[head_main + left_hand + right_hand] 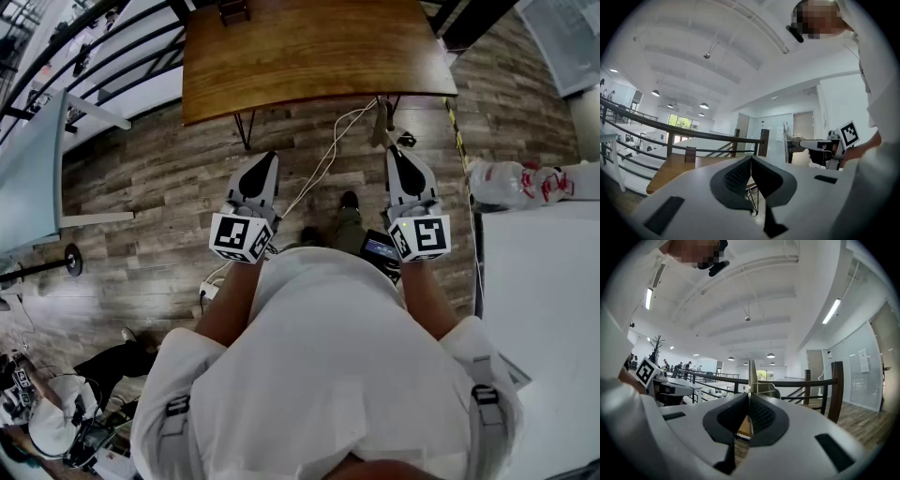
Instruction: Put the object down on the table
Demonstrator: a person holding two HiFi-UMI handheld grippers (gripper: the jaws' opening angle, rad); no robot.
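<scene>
I hold both grippers out in front of my chest, pointed at a brown wooden table point(309, 47) that stands a little ahead. My right gripper point(392, 150) is shut on a thin flat tan object point(382, 122), which sticks out past the fingertips. In the right gripper view the tan object point(751, 373) rises edge-on as a narrow strip from between the closed pads. My left gripper point(269, 155) is shut with nothing in it; its dark pads point(740, 176) meet in the left gripper view. Both grippers are above the wooden floor, short of the table's near edge.
A white table point(544, 309) stands at my right with a plastic bottle point(511, 180) lying at its far edge. White cables point(323, 159) run over the floor under the wooden table to a power strip point(208, 291). A dark railing point(801, 380) runs behind the table.
</scene>
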